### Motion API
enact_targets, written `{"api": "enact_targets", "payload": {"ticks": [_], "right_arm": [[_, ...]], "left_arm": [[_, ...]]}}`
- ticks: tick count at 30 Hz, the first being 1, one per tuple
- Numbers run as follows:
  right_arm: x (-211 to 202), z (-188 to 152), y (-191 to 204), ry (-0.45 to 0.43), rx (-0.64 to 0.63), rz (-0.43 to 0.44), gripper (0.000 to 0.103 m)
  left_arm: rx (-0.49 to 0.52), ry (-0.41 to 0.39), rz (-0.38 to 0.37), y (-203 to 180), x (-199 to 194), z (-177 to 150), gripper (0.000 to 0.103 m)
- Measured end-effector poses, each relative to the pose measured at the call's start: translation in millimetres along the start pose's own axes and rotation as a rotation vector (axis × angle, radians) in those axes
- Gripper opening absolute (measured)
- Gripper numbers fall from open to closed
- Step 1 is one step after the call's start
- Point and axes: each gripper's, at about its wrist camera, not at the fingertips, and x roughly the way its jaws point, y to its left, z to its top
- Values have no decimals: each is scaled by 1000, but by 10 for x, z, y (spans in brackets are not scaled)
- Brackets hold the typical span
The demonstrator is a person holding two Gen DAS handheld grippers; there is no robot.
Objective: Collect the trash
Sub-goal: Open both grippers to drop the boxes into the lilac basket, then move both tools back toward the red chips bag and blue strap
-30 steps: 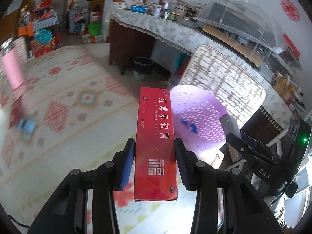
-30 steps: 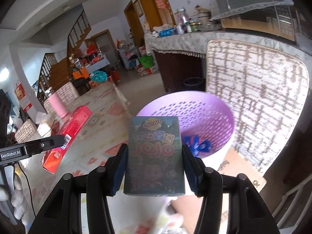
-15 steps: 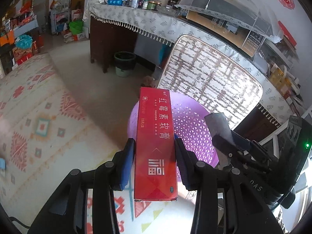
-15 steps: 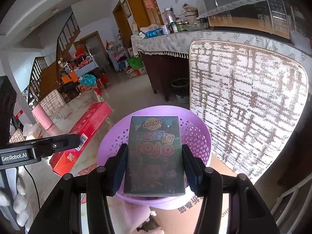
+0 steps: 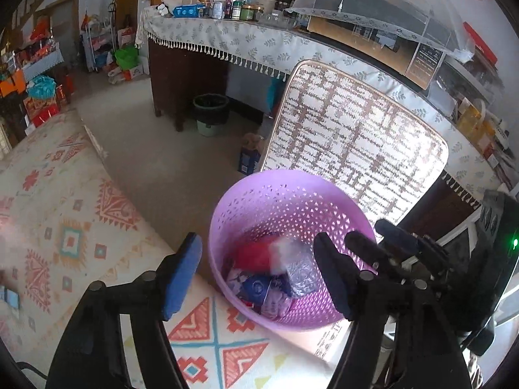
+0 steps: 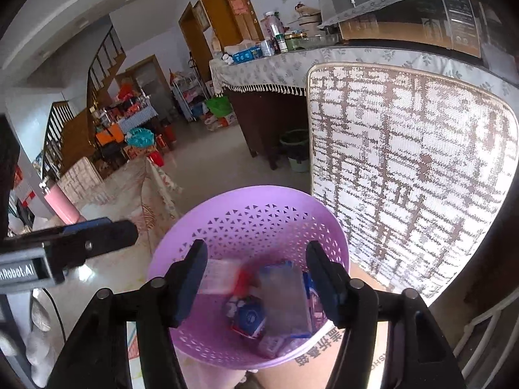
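A purple perforated basket stands on the floor right below both grippers. My left gripper hangs over its near rim, jaws opening, nothing between the blue pads. The long red box lies blurred inside the basket. My right gripper is also above the basket, jaws opening and empty. The greyish JoJo card pack sits in the basket on blue and white wrappers. Each gripper shows at the edge of the other's view: right gripper, left gripper.
A brown-and-white woven cushion panel leans upright just behind the basket. A patterned rug covers the floor to the left. Further back stand a dark cloth-covered table and a small green bin. Cardboard lies under the basket.
Both grippers moved in over the basket and opened. The red box left the left gripper and the JoJo pack left the right one; both are now in the basket.
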Motion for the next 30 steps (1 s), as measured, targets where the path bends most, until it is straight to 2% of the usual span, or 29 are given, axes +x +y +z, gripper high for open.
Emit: {"api": "enact_targets", "payload": {"ticks": [7, 11, 16, 22, 30], "right_arm": [[-81, -152, 53, 17, -2, 7, 68], [-126, -240, 104, 29, 5, 19, 69], [-231, -328, 228, 28, 6, 37, 72], [-323, -460, 458, 31, -12, 68, 74], [-373, -658, 891, 54, -77, 115, 75]], "left_arm": [[-50, 9, -17, 140, -192, -290, 71], [-64, 3, 2, 211, -332, -462, 71], [-64, -37, 70, 312, -621, -664, 71], [-121, -71, 129, 615, -996, -945, 74], [-141, -105, 232, 875, -1260, -1318, 74]]}}
